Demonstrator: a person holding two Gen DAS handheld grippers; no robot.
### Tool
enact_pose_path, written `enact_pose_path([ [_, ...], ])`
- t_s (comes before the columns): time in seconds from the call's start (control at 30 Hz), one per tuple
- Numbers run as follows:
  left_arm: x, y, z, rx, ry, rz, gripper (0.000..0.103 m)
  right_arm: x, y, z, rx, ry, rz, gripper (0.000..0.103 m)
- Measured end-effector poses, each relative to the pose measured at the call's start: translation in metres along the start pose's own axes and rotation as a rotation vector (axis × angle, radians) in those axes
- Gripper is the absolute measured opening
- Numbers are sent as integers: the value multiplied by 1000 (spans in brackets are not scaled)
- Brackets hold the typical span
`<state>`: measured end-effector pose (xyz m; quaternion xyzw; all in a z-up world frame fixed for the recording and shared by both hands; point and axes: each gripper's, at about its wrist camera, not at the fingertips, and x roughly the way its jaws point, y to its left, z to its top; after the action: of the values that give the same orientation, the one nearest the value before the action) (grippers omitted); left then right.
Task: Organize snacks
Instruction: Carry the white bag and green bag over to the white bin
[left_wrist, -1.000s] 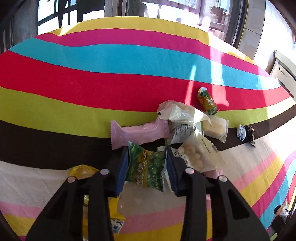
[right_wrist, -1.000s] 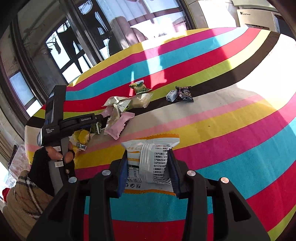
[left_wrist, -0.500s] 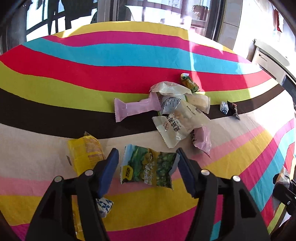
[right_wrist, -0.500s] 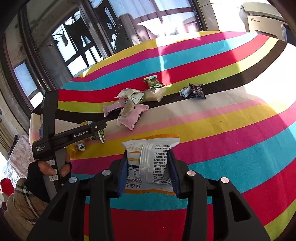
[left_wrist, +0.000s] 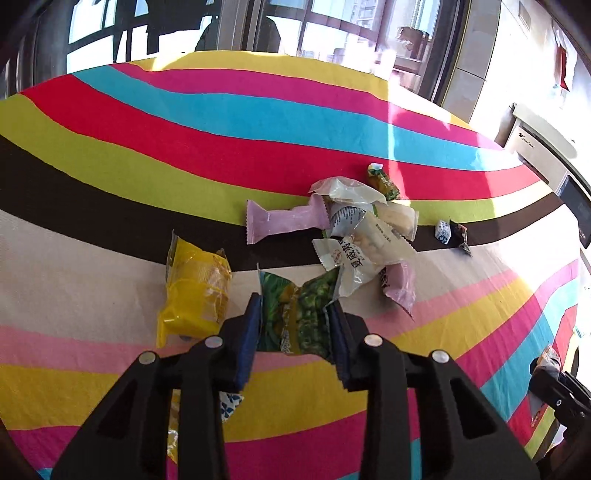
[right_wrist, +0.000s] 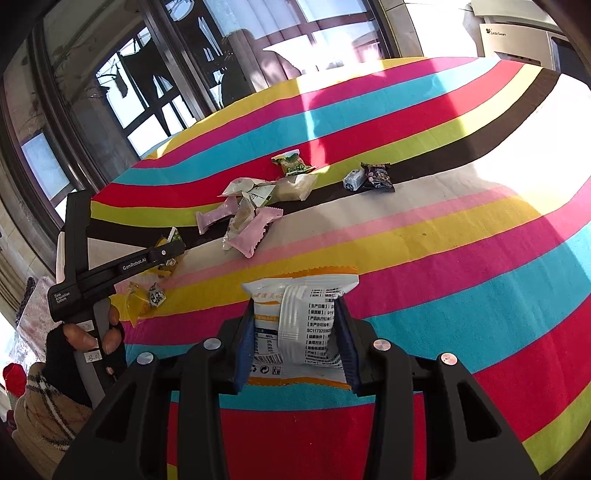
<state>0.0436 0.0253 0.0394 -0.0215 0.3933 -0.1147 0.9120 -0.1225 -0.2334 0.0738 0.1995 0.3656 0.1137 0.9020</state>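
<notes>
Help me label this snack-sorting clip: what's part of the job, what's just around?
Job: green packet in left gripper; white packet in right gripper; yellow packet; pink bar; snack pile.
Around: striped cloth; windows; white appliance.

The small blue-and-white packet shows only a corner in the left wrist view; the left gripper's frame covers the rest. The crumpled pile overlaps so much that its lower wrappers are partly hidden. Print on the white packet is too small to read. Far right, the right gripper is cut by the edge.
</notes>
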Motion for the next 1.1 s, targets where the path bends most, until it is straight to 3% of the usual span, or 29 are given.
enact_pose_path([
  [0.1, -28, -13, -2, 35, -37, 115, 36, 2, 3, -2, -7, 11, 3, 39],
  [0.23, -56, -28, -1, 55, -70, 164, 36, 0, 17, -2, -38, 8, 21, 39],
  [0.5, -85, -50, -2, 100, -115, 193, 36, -30, 55, 3, -150, -52, 57, 39],
  [0.7, -109, -35, 2, 37, -142, 226, 36, -48, 74, -5, -212, -60, 64, 39],
  [1.1, -155, -28, 5, 27, -222, 265, 36, -85, 96, -10, -277, -118, 67, 39],
])
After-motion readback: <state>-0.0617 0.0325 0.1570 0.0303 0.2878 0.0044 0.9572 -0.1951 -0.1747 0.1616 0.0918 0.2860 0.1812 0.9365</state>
